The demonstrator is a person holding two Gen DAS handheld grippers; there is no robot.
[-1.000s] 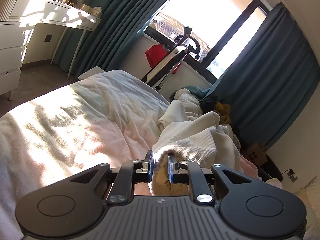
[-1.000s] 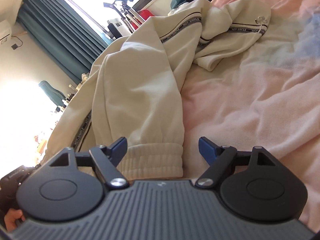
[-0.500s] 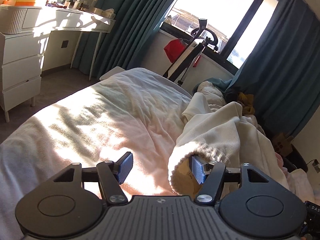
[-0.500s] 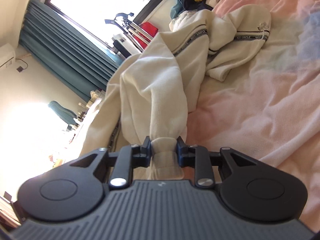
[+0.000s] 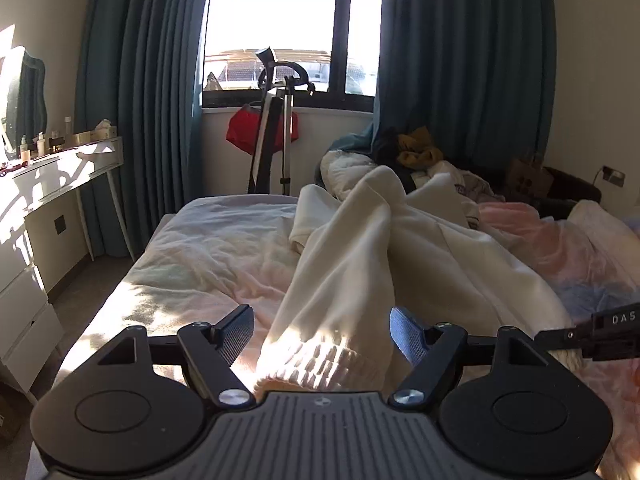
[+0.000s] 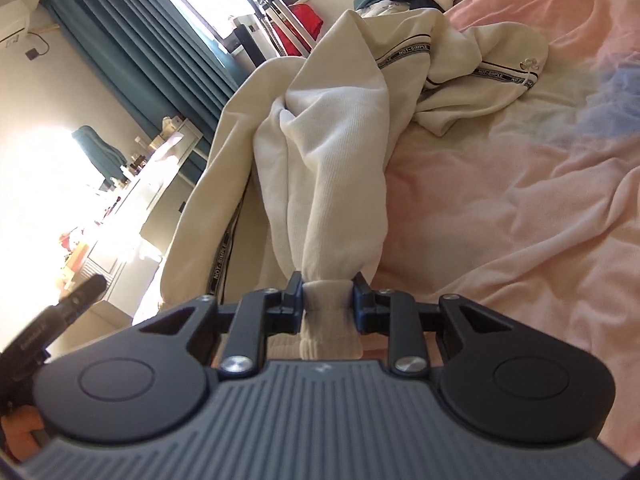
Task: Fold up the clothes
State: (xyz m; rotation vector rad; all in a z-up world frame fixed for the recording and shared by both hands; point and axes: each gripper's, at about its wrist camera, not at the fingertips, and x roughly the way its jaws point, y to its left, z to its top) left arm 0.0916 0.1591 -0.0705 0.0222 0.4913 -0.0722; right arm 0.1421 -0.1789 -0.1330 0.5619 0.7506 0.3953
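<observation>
Cream sweatpants (image 6: 340, 168) sprawl across the bed (image 6: 520, 208), one leg pulled taut toward the camera. Right gripper (image 6: 327, 305) pinches that leg's ribbed cuff (image 6: 328, 332) tight, likely to anchor it for straightening. Left gripper (image 5: 322, 334) jaws opening wide; the other cuff (image 5: 320, 364) lies between the fingers, unpressed. Bare bedding left of the pants gives room to spread; clothes pile (image 5: 416, 152) crowds the far end by the curtains.

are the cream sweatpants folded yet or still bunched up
Still bunched: the cream sweatpants lie crumpled on the bed, one cuff pinched in the right gripper.
</observation>
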